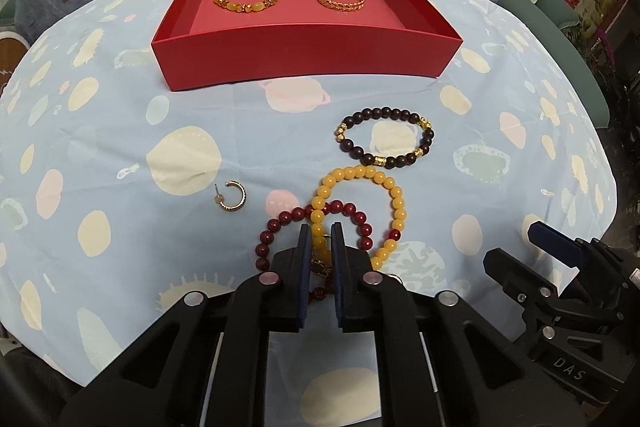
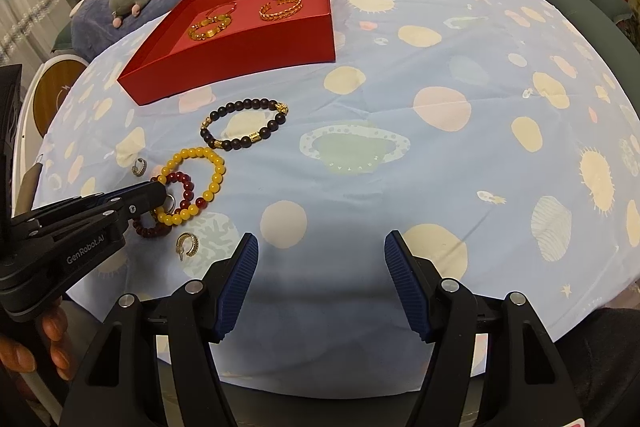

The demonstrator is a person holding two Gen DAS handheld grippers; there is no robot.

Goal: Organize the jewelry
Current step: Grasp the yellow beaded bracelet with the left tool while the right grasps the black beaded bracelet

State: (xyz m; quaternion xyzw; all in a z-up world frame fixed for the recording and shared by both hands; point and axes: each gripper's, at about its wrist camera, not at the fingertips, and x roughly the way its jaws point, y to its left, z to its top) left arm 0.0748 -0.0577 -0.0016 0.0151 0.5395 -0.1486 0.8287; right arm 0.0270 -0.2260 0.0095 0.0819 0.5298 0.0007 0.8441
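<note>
Over the planet-print cloth (image 2: 400,99), left claw (image 1: 320,231) seemingly pinches the yellow bracelet (image 1: 394,203); right claw (image 2: 320,247) gapes

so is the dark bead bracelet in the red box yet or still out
Out. The dark bead bracelet lies flat on the patterned cloth, in front of the red box, apart from its near wall.
</note>
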